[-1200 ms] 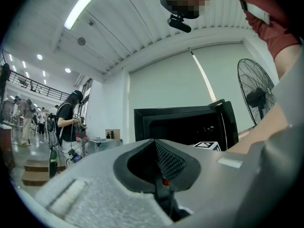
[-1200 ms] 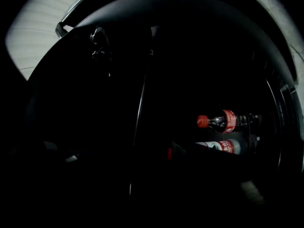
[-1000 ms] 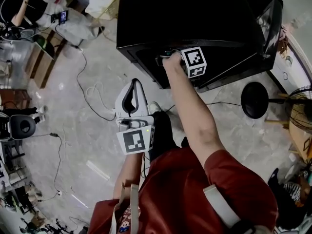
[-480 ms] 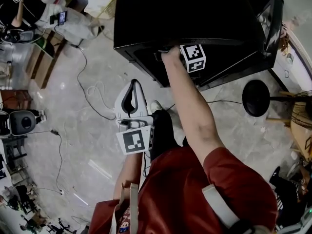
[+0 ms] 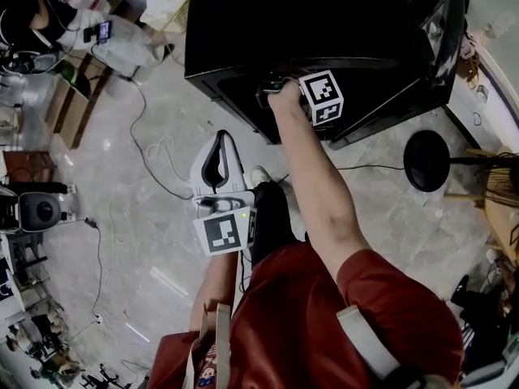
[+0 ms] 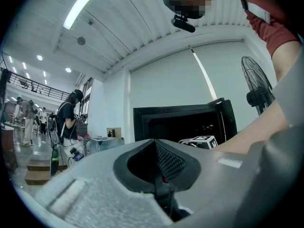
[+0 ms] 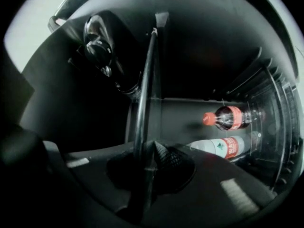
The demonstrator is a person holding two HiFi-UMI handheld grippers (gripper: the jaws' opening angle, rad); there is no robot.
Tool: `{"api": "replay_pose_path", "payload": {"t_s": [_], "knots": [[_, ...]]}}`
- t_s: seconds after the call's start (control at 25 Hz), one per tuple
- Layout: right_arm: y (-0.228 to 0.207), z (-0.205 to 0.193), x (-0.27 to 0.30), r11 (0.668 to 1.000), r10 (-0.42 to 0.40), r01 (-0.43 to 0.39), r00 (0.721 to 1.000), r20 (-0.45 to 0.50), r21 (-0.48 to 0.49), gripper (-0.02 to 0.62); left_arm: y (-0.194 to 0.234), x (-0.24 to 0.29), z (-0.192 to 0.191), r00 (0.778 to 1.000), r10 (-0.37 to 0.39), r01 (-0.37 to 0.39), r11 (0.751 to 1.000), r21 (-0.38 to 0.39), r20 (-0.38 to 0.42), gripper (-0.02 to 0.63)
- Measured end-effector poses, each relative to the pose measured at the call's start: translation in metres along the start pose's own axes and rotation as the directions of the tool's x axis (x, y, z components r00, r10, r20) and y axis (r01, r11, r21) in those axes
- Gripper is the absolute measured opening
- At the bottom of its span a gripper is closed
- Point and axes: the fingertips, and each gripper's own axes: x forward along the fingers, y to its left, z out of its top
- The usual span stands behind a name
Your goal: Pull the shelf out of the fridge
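The black fridge (image 5: 324, 23) stands on the floor with its door swung open to the right. My right gripper (image 5: 272, 94) reaches into its opening, only the marker cube and the hand showing from above. In the right gripper view the shelf's thin front edge (image 7: 145, 89) runs upward from between the jaws. The right gripper (image 7: 151, 152) is closing, its pads pressed on that edge. My left gripper (image 5: 220, 140) hangs over the floor, away from the fridge. Its jaws (image 6: 156, 148) are shut with nothing between them.
A red-capped cola bottle (image 7: 230, 118) and a water bottle (image 7: 223, 147) lie in the fridge's door rack. Cables (image 5: 150, 156) trail over the floor. A black stool (image 5: 427, 162) stands right of the fridge, with a fan (image 6: 259, 91) beyond. A person (image 6: 66, 115) stands far left.
In the head view the right hand stays at the fridge opening, shifted only slightly. The left gripper has not moved.
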Motion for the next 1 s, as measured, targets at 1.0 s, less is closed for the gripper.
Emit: {"api": "replay_pose_path", "payload": {"t_s": [1.0], "knots": [[0.009, 0.014, -0.122, 0.999, -0.029, 0.035, 0.989, -0.146, 0.041, 0.006, -0.030, -0.073, 0.021, 0.993, 0.121, -0.121, 0.993, -0.009, 0.011, 0.002]]}}
